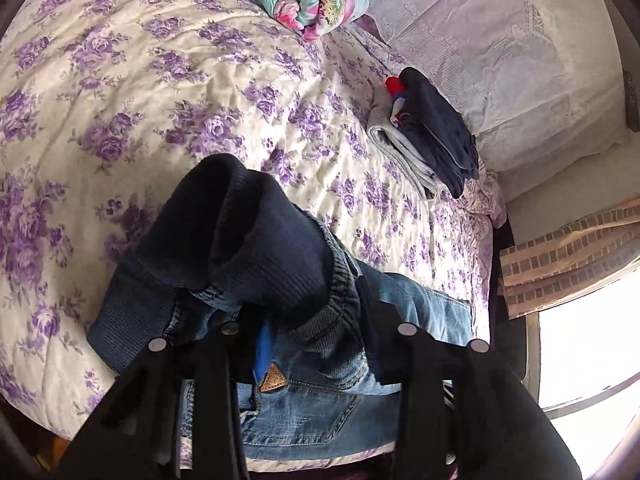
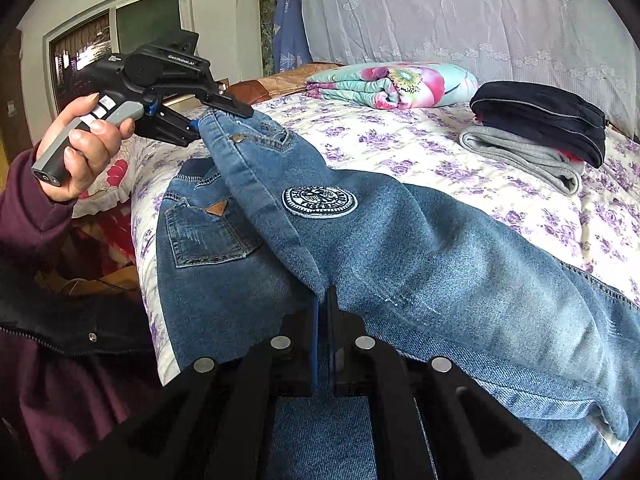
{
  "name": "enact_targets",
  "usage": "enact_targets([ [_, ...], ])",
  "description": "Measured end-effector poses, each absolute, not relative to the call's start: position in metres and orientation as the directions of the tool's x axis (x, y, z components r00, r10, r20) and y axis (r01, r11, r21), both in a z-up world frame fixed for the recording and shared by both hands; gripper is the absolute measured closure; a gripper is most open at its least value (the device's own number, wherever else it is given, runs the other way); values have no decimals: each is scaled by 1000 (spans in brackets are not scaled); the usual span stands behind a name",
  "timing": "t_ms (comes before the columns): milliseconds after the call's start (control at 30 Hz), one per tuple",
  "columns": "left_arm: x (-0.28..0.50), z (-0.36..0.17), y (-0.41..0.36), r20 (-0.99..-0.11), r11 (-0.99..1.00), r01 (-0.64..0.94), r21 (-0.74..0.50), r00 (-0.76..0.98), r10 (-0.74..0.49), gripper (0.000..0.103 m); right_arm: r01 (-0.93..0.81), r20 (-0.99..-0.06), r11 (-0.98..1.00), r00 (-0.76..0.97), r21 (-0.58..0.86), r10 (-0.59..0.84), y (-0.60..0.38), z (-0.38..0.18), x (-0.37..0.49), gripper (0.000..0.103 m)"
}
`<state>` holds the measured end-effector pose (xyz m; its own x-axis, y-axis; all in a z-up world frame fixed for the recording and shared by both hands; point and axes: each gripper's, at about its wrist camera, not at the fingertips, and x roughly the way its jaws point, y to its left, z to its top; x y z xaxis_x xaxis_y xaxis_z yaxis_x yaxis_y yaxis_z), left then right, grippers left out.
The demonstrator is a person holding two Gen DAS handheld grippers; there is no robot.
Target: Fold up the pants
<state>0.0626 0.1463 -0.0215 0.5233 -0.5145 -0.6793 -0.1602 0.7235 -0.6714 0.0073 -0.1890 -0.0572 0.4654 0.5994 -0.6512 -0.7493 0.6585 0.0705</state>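
Note:
Blue denim pants (image 2: pixel 420 248) with a round patch lie on the floral bedspread (image 2: pixel 400 148), one half lifted over the other. My left gripper (image 2: pixel 208 118) is shut on the waistband and holds it up above the bed. In the left wrist view the dark ribbed waistband (image 1: pixel 256 240) bulges between its fingers (image 1: pixel 224 352). My right gripper (image 2: pixel 323 300) is shut on the denim fold at the crotch seam, close to the bed's near edge.
A stack of folded clothes, dark over grey (image 2: pixel 540 136), lies at the right by the lace pillow (image 2: pixel 460 12). A rolled floral quilt (image 2: pixel 392 84) lies at the back. A window (image 1: pixel 592 344) is beside the bed.

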Motion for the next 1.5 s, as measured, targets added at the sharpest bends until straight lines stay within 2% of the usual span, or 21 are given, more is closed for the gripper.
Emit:
enact_targets([
  [100,55,-25,143,-706,752,-148,-642,495,-506,69,-754,-649,651,453,87,611,-191,-57,7,99],
  [167,52,-24,142,-733,782,-155,-604,492,-469,57,-758,-647,645,444,96,620,-192,-57,7,99],
  [200,53,-24,141,-739,786,-157,-597,490,-463,39,-759,-647,643,441,101,622,-192,-57,8,99],
  [267,55,-23,140,-739,786,-165,-595,497,-455,36,-760,-647,643,440,101,622,-191,-57,8,99],
  [300,57,-22,137,-742,794,-162,-586,502,-445,39,-759,-646,643,442,101,623,-191,-57,8,99],
  [333,58,-19,134,-744,809,-153,-567,515,-425,53,-757,-644,646,445,101,623,-191,-57,7,99],
  [367,56,-14,132,-741,824,-136,-549,534,-406,62,-757,-639,646,447,102,625,-191,-56,7,99],
  [433,51,-3,130,-717,826,-103,-554,563,-410,71,-759,-626,642,448,111,638,-193,-52,5,99],
  [500,42,9,132,-691,827,-78,-557,596,-409,75,-762,-606,634,445,129,659,-197,-44,4,99],
  [700,2,40,141,-628,840,-2,-542,666,-403,76,-825,-512,543,401,160,760,-204,-8,-16,99],
  [800,-16,25,148,-633,848,9,-530,662,-402,76,-856,-552,501,359,127,753,-193,-19,-25,99],
  [900,-22,-19,156,-690,848,-56,-527,611,-388,76,-854,-613,501,322,141,721,-186,-43,-23,99],
  [1000,-21,-52,167,-710,842,-104,-530,597,-373,76,-851,-637,507,315,138,703,-180,-54,-25,98],
  [1067,-20,-54,169,-700,842,-99,-531,612,-369,76,-853,-637,504,316,133,703,-179,-52,-28,98],
  [1200,-18,-44,161,-719,893,-84,-441,628,-296,76,-863,-652,494,314,107,690,-173,-52,-35,98],
  [1300,-19,-55,163,-734,886,-105,-452,608,-302,74,-857,-671,499,297,126,679,-174,-62,-33,98],
  [1500,-36,-39,162,-713,888,-96,-449,638,-291,75,-873,-607,441,239,206,757,-185,-41,-38,98],
])
